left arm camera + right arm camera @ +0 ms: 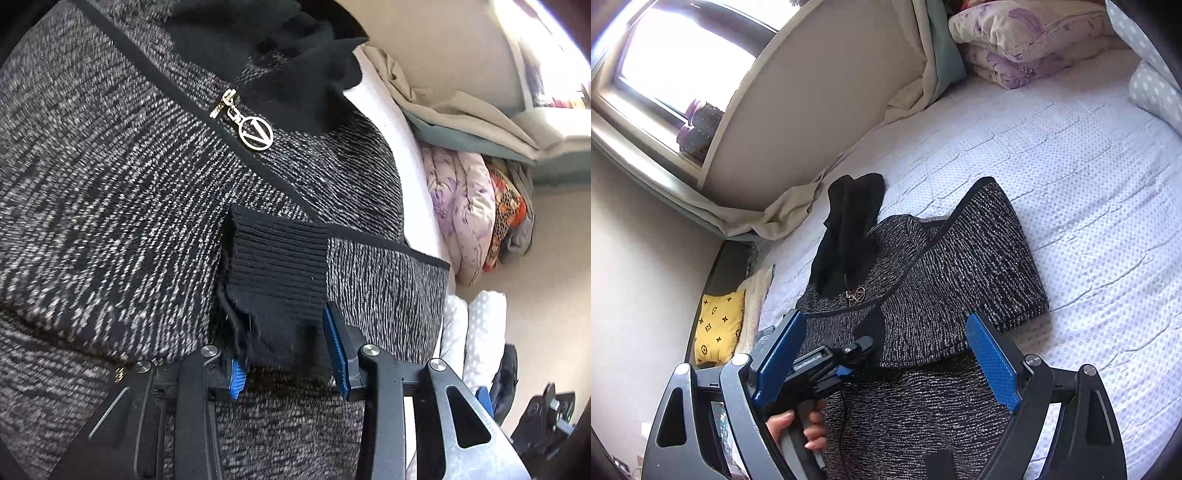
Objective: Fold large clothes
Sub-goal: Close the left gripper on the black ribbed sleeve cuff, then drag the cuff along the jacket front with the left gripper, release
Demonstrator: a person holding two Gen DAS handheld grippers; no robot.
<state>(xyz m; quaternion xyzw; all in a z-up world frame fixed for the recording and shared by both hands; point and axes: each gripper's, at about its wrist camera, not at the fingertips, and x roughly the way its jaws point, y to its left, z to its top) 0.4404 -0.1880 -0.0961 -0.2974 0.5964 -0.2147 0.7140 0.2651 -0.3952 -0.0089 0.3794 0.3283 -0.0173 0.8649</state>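
On the bed (1071, 155) I pinch the cardigan (942, 258) cuff (277, 266) in my left gripper (291, 350), jaws seemingly clamped, to fold the sleeve; my right gripper (886, 354) waits, jaws spread.

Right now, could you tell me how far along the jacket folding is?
The tweed jacket lies zipped on the bed with its sleeve folded across. The left claw holds the black ribbed cuff; the right claw is open. The body still needs folding.

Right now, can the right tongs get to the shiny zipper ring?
Probably yes. The right tongs are open and empty, and the zipper ring lies bare on the jacket just ahead, though the left tongs sit nearby.
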